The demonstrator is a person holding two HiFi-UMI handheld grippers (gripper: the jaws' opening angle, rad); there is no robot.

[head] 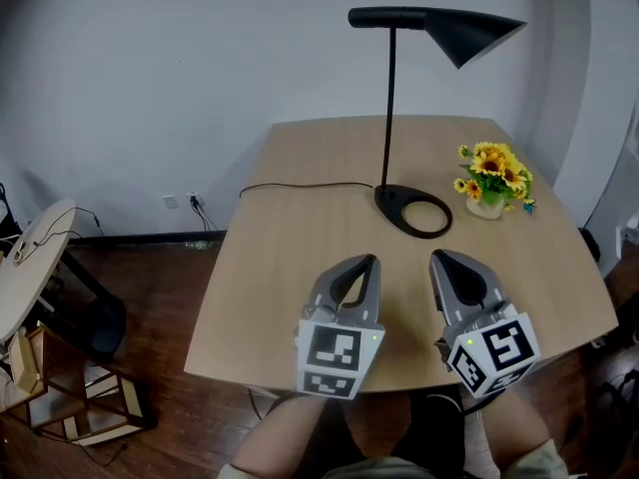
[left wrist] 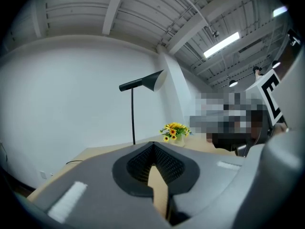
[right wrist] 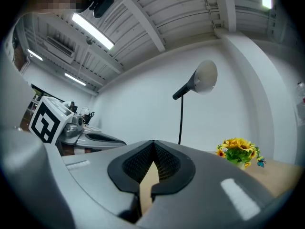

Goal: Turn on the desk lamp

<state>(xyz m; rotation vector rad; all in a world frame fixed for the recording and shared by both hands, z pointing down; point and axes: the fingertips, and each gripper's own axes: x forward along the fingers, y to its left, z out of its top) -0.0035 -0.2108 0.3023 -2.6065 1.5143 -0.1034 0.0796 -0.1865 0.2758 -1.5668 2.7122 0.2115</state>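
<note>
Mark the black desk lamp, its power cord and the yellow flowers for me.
Black cone-shaded desk lamp [head: 469,34], head view, on the shade.
Thin black power cord [head: 300,185], head view, on its middle stretch.
Small pot of yellow flowers [head: 493,166], head view, on the blooms.

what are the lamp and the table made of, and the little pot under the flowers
Lamp: probably painted metal. It is an even matte black with a thin, rigid stem and no glare.
Table: light wood or wood-look laminate, can't tell which. It has faint grain and a satin finish.
Pot: pale and smooth, perhaps ceramic, but too small to be sure.
</note>
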